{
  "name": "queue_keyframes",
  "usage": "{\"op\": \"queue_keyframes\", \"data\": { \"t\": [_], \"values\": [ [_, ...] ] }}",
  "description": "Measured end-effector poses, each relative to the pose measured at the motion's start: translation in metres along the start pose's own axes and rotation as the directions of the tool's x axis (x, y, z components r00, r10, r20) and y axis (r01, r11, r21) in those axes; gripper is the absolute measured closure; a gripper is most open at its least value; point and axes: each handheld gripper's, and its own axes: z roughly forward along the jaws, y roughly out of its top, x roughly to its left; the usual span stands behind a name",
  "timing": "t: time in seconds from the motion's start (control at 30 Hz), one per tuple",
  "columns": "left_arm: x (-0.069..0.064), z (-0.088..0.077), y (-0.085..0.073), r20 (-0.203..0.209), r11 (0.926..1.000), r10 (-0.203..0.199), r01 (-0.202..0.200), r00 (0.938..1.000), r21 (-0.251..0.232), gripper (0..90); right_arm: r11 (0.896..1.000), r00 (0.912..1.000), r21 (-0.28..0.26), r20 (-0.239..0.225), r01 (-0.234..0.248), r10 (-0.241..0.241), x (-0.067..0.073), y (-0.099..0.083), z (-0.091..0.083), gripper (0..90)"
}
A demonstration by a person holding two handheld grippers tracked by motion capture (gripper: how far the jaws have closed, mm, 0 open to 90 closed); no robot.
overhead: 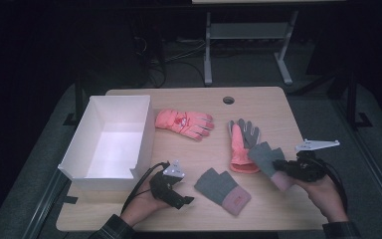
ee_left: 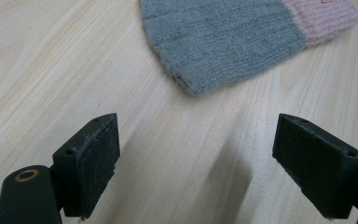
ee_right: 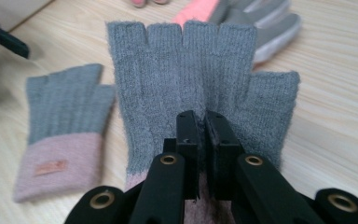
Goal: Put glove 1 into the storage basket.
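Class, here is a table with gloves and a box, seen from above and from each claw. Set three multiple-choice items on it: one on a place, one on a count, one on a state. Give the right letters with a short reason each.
1. Where does the white box stand?
A. on the table's left side
B. on the table's right edge
C. on the floor

2. How many gloves are there in all?
A. two
B. three
C. four

3. How does the right claw stand?
A. wide open above the table
B. shut on a grey fingerless glove
C. shut on the white box

Answers:
1 A: the high view shows the box left of the pink glove.
2 C: the pink glove, the pink and grey glove, the grey glove lying flat and the held one.
3 B: its jaws pinch the knit near the cuff.
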Motion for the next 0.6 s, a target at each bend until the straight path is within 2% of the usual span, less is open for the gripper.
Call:
{"op": "queue_keyframes", "data": {
  "t": [0.17,0.37,0.6],
  "values": [
    [0.000,0.000,0.000,-0.003,1.0000,-0.007,0.007,1.0000,-0.007,14.2,0.999,0.9988,0.001,-0.031,0.039,-0.039,0.015,0.007,0.005,85.2],
    [0.000,0.000,0.000,0.000,1.0000,0.001,-0.001,1.0000,0.001,14.3,0.998,0.9964,0.006,-0.064,0.057,-0.056,0.030,0.012,0.010,85.2],
    [0.000,0.000,0.001,0.000,1.0000,-0.005,0.005,1.0000,-0.005,14.3,0.995,0.9906,0.006,-0.095,0.099,-0.098,0.049,0.019,0.021,85.2]
  ]
}}
